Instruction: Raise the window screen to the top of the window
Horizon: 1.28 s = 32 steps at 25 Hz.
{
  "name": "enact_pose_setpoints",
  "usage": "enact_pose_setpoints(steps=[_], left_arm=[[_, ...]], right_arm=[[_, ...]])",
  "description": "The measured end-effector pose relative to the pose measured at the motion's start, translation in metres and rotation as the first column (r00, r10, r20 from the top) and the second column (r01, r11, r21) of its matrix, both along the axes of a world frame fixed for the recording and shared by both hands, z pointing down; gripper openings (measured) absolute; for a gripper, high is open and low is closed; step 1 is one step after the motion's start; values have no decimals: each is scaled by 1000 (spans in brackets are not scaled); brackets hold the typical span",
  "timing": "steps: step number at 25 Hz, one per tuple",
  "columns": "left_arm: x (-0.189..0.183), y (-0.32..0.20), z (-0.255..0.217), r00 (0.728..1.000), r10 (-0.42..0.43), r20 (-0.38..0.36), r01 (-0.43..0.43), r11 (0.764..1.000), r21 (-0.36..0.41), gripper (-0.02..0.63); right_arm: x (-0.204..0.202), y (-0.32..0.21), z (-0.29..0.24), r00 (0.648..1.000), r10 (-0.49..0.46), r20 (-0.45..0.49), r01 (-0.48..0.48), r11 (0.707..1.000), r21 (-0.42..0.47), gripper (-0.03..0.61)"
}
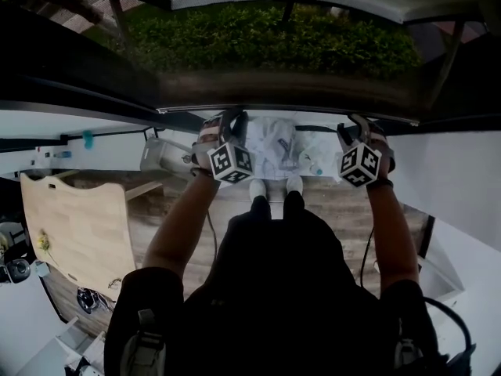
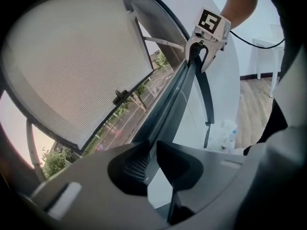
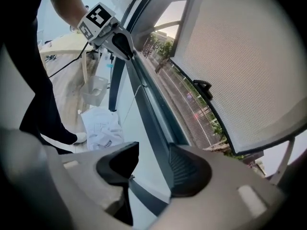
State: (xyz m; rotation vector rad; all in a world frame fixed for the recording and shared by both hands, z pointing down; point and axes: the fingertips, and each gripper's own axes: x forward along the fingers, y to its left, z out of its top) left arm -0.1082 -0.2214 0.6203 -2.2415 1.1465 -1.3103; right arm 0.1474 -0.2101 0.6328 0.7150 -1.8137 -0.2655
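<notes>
- Starting closest in: the person's forearms reach out to the bottom of the window, one claw in each hand, both angled down at the lower rail (image 2: 170, 104).
- The left gripper (image 2: 152, 161) is closed down narrow. From its own view the pads look nipped onto the thin edge of that rail, which runs straight through the gap.
- The right gripper (image 3: 151, 164) is way wider. The rail passes between its jaws too, close against the window-side ribbed pad, but the other jaw stands clear of it, so no real grip there imo.
- The rail's long axis runs side to side, from one claw to the other, and the two claws sit well apart along it.
- Further out and up is the window screen (image 2: 72, 56). Its mesh fills the upper part of the opening, and its dark bottom bar (image 2: 139, 85) hangs well above both claws, parallel to the rail.
- A little pull tab (image 2: 120, 97) sits mid-bar, roughly between the two hands, so neither hand looks clearly nearer.
- Whatever comes next turns on this: the screen is up and away from the claws, not in them. It looks mostly raised, but it's hard to tell if it's at the very top.
- Past all that, there's open air and a green hedge (image 1: 274, 41) outside.
</notes>
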Motion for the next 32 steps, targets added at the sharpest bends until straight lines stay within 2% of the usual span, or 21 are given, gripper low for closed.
enact_pose_setpoints(steps=[5,13,15,18,27,32], left_arm=[[1,-3,-9,999,-14,40,14,1000,-6,35],[2,-11,-40,999,-24,23,24,999,23,36],[2,-11,-48,1000,-29,11,29,999,32,37],[2,-11,-61,1000,-29,1,29,999,44,37],[1,-10,-89,1000,-15,-1,15,998,55,37],[1,-10,-116,1000,-6,-4,6,994,112,37]], right_arm=[[2,-4,-9,1000,23,-19,-22,999,31,195],[3,-13,-40,1000,26,-2,-25,997,68,190],[4,-13,-49,1000,26,12,-27,995,100,187],[5,-17,-67,998,38,43,-45,986,158,156],[8,-22,-97,1000,29,11,-30,973,227,112],[12,-24,-126,999,26,37,-36,954,296,64]])
